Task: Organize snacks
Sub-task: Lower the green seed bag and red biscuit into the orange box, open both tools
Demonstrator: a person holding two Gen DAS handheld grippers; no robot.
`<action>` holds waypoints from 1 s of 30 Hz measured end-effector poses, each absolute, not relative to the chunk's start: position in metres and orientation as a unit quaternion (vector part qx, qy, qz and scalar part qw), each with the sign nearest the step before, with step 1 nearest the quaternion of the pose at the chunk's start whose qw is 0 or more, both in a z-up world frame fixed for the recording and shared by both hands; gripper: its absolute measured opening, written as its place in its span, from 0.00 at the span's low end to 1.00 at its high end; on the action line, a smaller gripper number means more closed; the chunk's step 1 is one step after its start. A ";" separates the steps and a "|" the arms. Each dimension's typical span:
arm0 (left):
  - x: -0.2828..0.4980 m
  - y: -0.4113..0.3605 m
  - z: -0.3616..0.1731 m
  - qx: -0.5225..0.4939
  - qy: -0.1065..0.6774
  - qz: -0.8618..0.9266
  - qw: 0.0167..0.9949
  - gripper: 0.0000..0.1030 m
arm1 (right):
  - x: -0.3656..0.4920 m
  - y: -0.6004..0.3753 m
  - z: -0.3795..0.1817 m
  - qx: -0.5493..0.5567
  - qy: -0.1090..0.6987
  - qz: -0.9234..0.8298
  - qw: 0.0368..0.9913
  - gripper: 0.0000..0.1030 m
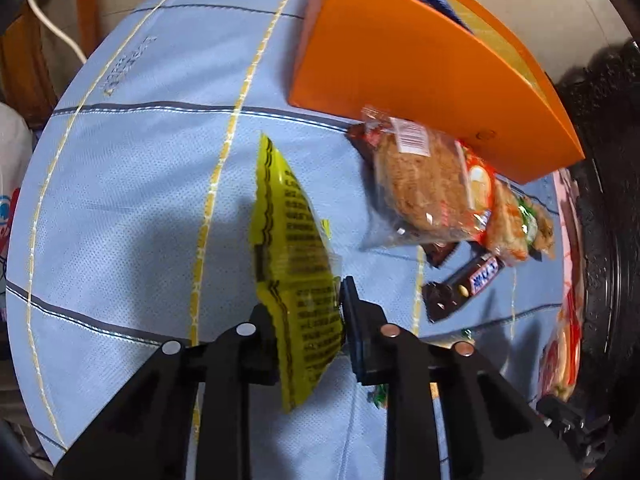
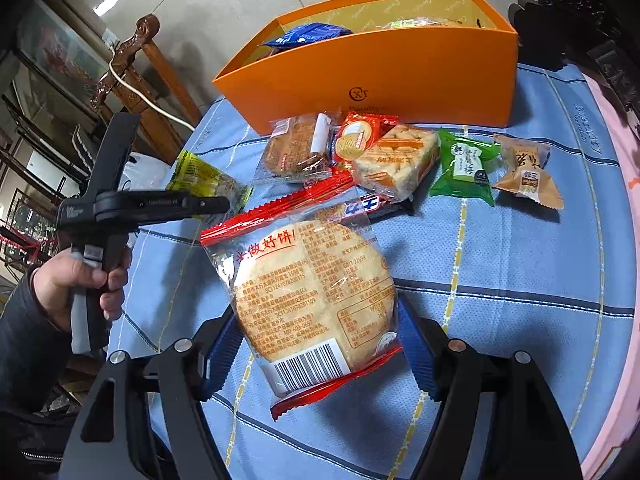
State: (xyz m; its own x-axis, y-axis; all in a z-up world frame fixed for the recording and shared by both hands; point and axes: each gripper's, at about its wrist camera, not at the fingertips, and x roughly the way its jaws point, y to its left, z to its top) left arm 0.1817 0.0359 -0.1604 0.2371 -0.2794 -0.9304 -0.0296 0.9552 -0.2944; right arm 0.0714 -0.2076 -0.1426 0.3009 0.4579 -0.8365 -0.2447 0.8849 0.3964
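My left gripper [image 1: 306, 320] is shut on a yellow snack packet [image 1: 290, 256] and holds it above the blue tablecloth; the gripper and packet [image 2: 208, 180] also show in the right wrist view. My right gripper [image 2: 318, 344] is shut on a clear red-edged packet with a round flat cake [image 2: 312, 292], held above the cloth. The orange box [image 2: 400, 76] stands at the far side with a blue packet [image 2: 310, 34] and other snacks inside. It also shows in the left wrist view [image 1: 400, 64].
In front of the box lie a brown cake packet [image 2: 296, 152], a red biscuit packet [image 2: 360, 138], an orange rice-crisp packet [image 2: 396, 162], a green packet [image 2: 466, 166], a tan packet [image 2: 526, 172] and a Snickers bar [image 1: 464, 284]. Dark carved furniture [image 2: 580, 16] stands right, a wooden chair [image 2: 136, 60] left.
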 end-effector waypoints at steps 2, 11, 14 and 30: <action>0.174 0.033 -0.151 -0.131 0.604 -0.094 0.780 0.22 | 0.073 -0.211 -0.139 0.100 0.542 0.214 0.806 0.71; 0.172 0.019 -0.061 -0.115 0.526 -0.154 0.828 0.22 | 0.111 -0.228 -0.088 0.109 0.475 0.190 0.852 0.71; 0.197 0.006 -0.031 -0.091 0.495 -0.165 0.848 0.23 | 0.142 -0.233 -0.062 0.091 0.445 0.176 0.873 0.71; 0.338 -0.055 -0.016 -0.036 0.434 -0.114 0.893 0.95 | 0.288 -0.237 -0.066 0.043 0.429 0.047 0.901 0.90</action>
